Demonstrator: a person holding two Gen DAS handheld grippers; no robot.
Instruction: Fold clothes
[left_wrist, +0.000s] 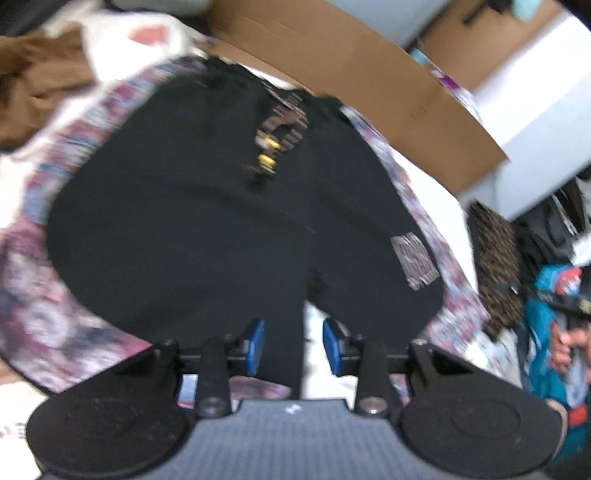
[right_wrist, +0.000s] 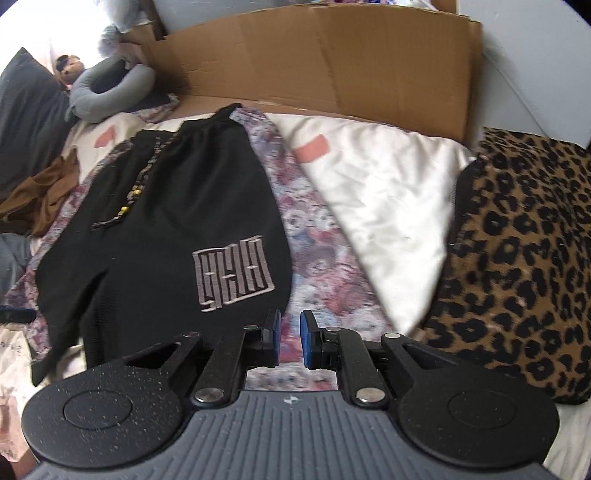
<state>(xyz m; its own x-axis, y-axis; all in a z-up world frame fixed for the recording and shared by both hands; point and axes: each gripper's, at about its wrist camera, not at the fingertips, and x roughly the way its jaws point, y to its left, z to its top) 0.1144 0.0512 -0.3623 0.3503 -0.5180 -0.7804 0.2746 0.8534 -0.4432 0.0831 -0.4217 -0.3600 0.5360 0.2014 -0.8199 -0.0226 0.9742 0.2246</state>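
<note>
The left claw (left_wrist: 293, 345) stands partly open above the bed, its blue pads (left_wrist: 256, 341) apart, nothing pinched. Black cloth shows in the gap, but it looks to lie below the pads, not between them; the blur leaves that unsure. The right claw (right_wrist: 290, 339) is narrow, a slim gap between its pads, and also empty, hovering over the floral sheet (right_wrist: 325, 266) just beside the hem of the shorts (right_wrist: 177, 221).

The shorts lie flat on that sheet, waistband toward the cardboard (right_wrist: 314, 59), legs toward the claws, logo (right_wrist: 232, 273) on the leg nearer the right claw. A beaded drawstring (right_wrist: 129, 201) trails down the front.

Risks, as I judge them:
- A low pinch could take the sheet along with the shorts, and the fold would drag the bedding up.
- The right claw's slim gap may slide off the hem or nip only one layer, so the leg would droop.
- The drawstring could get folded inside and make a lump.
- The leopard blanket (right_wrist: 517, 258) and white duvet (right_wrist: 376, 192) crowd the right side; a wide sweep may snag them.
- The brown garment (right_wrist: 48, 195) lies near the far leg and could get caught in.
</note>
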